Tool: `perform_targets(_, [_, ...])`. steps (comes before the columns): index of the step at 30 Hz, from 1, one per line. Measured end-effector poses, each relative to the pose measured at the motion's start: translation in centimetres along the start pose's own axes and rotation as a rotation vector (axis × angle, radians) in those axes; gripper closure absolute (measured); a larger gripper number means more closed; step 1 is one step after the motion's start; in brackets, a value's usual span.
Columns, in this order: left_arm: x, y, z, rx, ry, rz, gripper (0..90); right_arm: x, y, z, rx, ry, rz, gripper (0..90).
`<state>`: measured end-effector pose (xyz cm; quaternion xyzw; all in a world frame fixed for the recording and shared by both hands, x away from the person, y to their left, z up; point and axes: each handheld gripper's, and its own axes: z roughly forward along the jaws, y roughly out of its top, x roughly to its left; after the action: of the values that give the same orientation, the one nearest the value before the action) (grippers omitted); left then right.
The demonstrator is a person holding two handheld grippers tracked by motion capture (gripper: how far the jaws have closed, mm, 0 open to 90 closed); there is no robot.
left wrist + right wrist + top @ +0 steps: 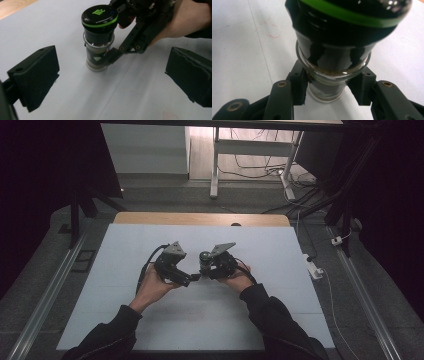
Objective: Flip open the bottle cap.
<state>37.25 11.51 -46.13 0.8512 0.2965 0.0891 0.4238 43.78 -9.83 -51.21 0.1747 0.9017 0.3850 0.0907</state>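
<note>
A small glass jar (204, 258) with a black lid and a green ring stands upright on the white table top (150, 320). In the right gripper view my right gripper (329, 87) is shut on the narrow lower body of the jar (332, 50), one pad on each side. The left gripper view shows the jar (100, 32) ahead with the right gripper (110, 56) clamped low on it. My left gripper (113, 75) is open, its wide-apart jaws facing the jar from a short distance. In the high view the left gripper (192, 279) and right gripper (206, 270) meet mid-table.
A wooden strip (200, 218) runs along the table's far edge. Beyond it stand white desk legs (215, 165) and floor cables (260, 170). A white power strip (315, 270) lies off the right edge. Faint red marks (270, 31) show on the surface.
</note>
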Motion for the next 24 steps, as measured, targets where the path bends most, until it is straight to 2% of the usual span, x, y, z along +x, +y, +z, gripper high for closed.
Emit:
perform_targets(3, [0.13,0.17,0.78,0.006,0.0,0.001,4.3,-0.01,0.01,0.0,0.0,0.0,-0.001,53.3])
perform_targets(5, [0.22,0.21,0.82,0.007,-0.005,0.013,10.6,-0.01,0.01,0.0,0.0,0.001,-0.002,53.3])
perform_targets(14, [0.49,0.51,0.6,0.001,-0.008,0.013,61.8,-0.01,0.01,0.0,0.001,0.002,0.0,53.3])
perform_targets(15, [0.43,0.6,0.64,-0.002,-0.019,0.015,67.6,-0.01,0.01,0.0,0.001,0.001,0.0,53.3])
perform_targets(20, [0.14,0.77,0.92,0.015,-0.022,0.03,88.9,0.0,0.01,0.0,0.001,0.001,0.0,53.3])
perform_targets(24, [0.11,0.85,1.21,0.029,-0.029,0.032,89.1,0.0,0.01,0.0,0.002,0.001,-0.001,53.3])
